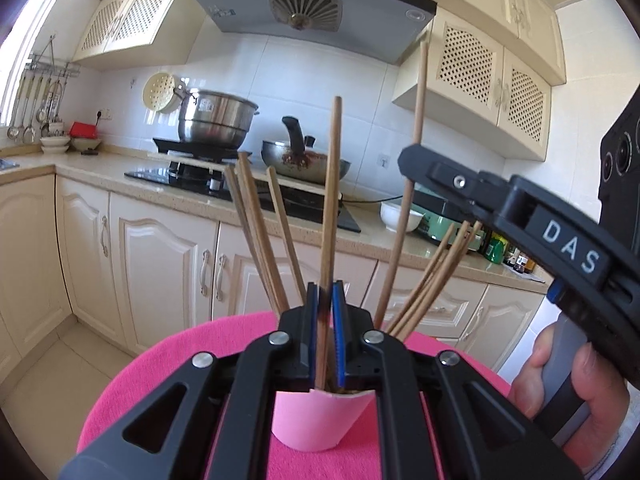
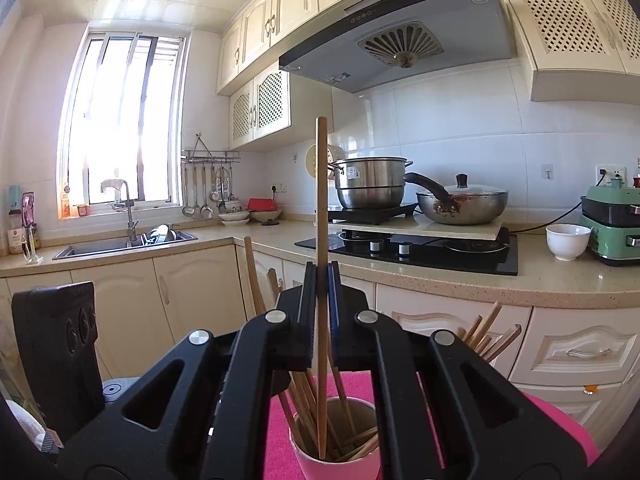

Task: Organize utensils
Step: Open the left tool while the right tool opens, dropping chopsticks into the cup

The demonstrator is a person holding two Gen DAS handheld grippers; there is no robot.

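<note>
Risks first. Both claws are working the same pink cup [image 2: 336,456] at once, w/ sticks fanned out in all directions. If either stick gets pushed down at a slant it could lever against the rim and tip the cup, which looks light and stands on a soft pink cloth [image 1: 168,364]. The two claws are close together, so a bump between them, or a knock on the leaning chopsticks [image 1: 256,236], is likely if either swings sideways. Letting go too high could make a stick bounce out.

Left claw [image 1: 327,332]: pressed together, pinching one chopstick [image 1: 333,184] near its lower part; stick upright, its bottom end hidden behind the claw, prob. at or just inside the cup mouth right below.

Right claw [image 2: 322,312]: also pressed together, pinching a lighter chopstick [image 2: 321,184], held upright, tip already inside the cup near the bottom among the others. From the left wrist view this claw grips its stick about mid-length, w/ a hand [image 1: 568,392] on the handle.

The cup isn't on the kitchen counter [image 2: 440,276]; that runs behind.
</note>
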